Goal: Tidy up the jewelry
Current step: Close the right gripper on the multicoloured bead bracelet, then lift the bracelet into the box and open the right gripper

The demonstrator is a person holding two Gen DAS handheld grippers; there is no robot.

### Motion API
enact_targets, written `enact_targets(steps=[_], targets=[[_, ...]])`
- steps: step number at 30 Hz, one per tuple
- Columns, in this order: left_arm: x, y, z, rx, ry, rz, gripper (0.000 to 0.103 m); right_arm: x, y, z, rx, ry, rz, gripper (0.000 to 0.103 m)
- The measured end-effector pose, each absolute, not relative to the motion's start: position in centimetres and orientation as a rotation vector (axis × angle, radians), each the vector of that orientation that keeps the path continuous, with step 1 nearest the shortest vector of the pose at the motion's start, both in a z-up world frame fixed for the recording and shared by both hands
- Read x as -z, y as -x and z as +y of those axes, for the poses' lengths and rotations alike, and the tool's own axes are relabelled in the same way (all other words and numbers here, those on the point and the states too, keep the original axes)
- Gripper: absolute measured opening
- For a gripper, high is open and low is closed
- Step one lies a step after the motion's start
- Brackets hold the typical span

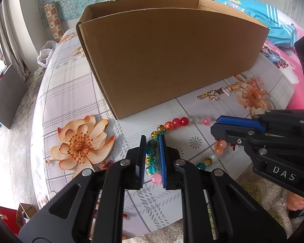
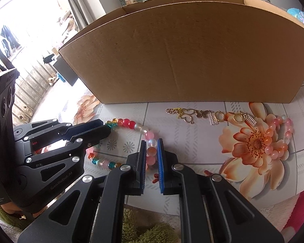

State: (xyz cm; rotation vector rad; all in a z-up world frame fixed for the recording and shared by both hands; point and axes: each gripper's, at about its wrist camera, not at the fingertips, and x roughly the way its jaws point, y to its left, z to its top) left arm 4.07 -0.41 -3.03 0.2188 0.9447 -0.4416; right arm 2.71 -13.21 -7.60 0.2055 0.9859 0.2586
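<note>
A ring of multicoloured glass beads, the bead necklace (image 1: pixel 178 122) (image 2: pixel 139 128), lies on the flowered tabletop in front of a tall cardboard box (image 1: pixel 168 56) (image 2: pixel 182 56). My left gripper (image 1: pixel 153 139) is closed on the necklace's left side, with teal and yellow beads between its pads. My right gripper (image 2: pixel 152 142) is closed on the necklace's right side, with pink and orange beads between its pads; it also shows in the left wrist view (image 1: pixel 213 126). A gold charm chain (image 1: pixel 216 93) (image 2: pixel 202 115) and a pink bead bracelet (image 1: pixel 257 90) (image 2: pixel 281 135) lie to the right near the box.
The round table (image 1: pixel 71 93) (image 2: pixel 192 141) has a flower-print cover. A bed with pink and blue fabric (image 1: pixel 273 20) is at the right. A green fluffy rug (image 2: pixel 148 230) lies below the table's near edge. A white plastic bag (image 1: pixel 45 53) sits at the table's far left.
</note>
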Motion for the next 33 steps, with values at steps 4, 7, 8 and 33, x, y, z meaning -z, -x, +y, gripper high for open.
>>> enact_targets(steps=[4, 7, 8, 33], targets=[[3.0, -4.1, -0.2, 0.441, -0.213, 0.946, 0.009, 7.3, -3.1, -13.0, -0.254, -0.186, 0.987, 0.011], [3.0, -4.1, 0.0, 0.440, -0.214, 0.945, 0.009, 7.1, -3.2, -12.5, -0.247, -0.163, 0.984, 0.011], [3.0, -4.1, -0.1, 0.440, -0.214, 0.945, 0.009, 7.1, -3.2, -12.4, -0.245, -0.152, 0.982, 0.011], [-4.9, -0.7, -0.2, 0.545, -0.135, 0.773, 0.008, 1.1, 0.0, -13.9, -0.291, -0.195, 0.809, 0.010]])
